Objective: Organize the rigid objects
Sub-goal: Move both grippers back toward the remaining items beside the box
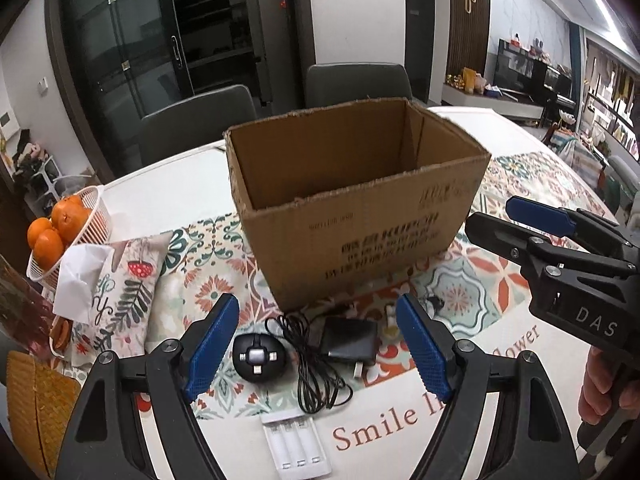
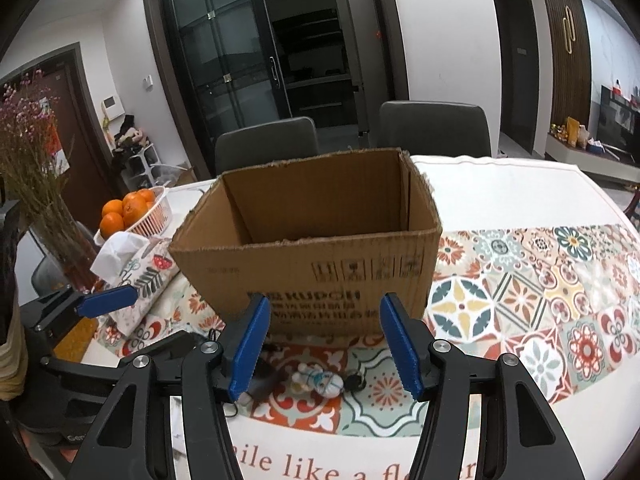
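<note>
An open cardboard box [image 1: 352, 200] stands on the patterned tablecloth; it also shows in the right wrist view [image 2: 316, 248]. In front of it lie a black round multi-plug adapter [image 1: 258, 358], a black power adapter [image 1: 348, 340] with a coiled cord [image 1: 316, 380], and a white battery charger [image 1: 296, 446]. My left gripper [image 1: 318, 348] is open above them, empty. My right gripper [image 2: 326, 346] is open and empty above a small white figurine keychain [image 2: 318, 382]. The right gripper also shows in the left wrist view [image 1: 520, 228].
A white basket of oranges [image 1: 60, 232] and a tissue pouch [image 1: 120, 284] sit left of the box. A woven mat [image 1: 36, 404] lies at the far left. Dried flowers [image 2: 28, 160] stand left. Two grey chairs [image 2: 432, 128] are behind the table.
</note>
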The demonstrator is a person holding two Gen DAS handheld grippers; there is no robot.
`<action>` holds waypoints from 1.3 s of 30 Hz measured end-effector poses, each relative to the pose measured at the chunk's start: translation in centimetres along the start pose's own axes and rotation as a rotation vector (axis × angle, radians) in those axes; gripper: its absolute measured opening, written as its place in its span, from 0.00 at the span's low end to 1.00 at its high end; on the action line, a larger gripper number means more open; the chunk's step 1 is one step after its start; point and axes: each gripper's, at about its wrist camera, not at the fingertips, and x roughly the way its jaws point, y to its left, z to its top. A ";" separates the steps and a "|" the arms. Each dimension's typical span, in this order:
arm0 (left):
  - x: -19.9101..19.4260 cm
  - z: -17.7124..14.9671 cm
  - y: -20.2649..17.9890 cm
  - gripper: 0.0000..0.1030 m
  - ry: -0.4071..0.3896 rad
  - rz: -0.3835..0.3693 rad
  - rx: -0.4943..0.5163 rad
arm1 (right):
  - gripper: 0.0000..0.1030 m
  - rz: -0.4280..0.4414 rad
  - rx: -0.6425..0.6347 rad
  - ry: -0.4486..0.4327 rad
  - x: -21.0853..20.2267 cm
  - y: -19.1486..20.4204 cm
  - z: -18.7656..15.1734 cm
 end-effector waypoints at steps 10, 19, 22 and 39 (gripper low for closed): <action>0.9 -2.7 0.4 0.78 0.040 -0.024 -0.039 | 0.57 0.020 -0.018 0.062 1.3 0.5 -2.3; 2.5 -4.7 0.2 0.79 0.099 -0.069 -0.034 | 0.57 0.035 -0.063 0.135 2.9 1.0 -4.4; 3.1 -5.0 0.1 0.79 0.119 -0.072 -0.026 | 0.57 0.041 -0.060 0.158 3.5 0.8 -5.0; 6.0 -3.8 -2.0 0.79 0.143 -0.119 0.231 | 0.62 -0.026 -0.084 0.234 5.0 -0.1 -6.3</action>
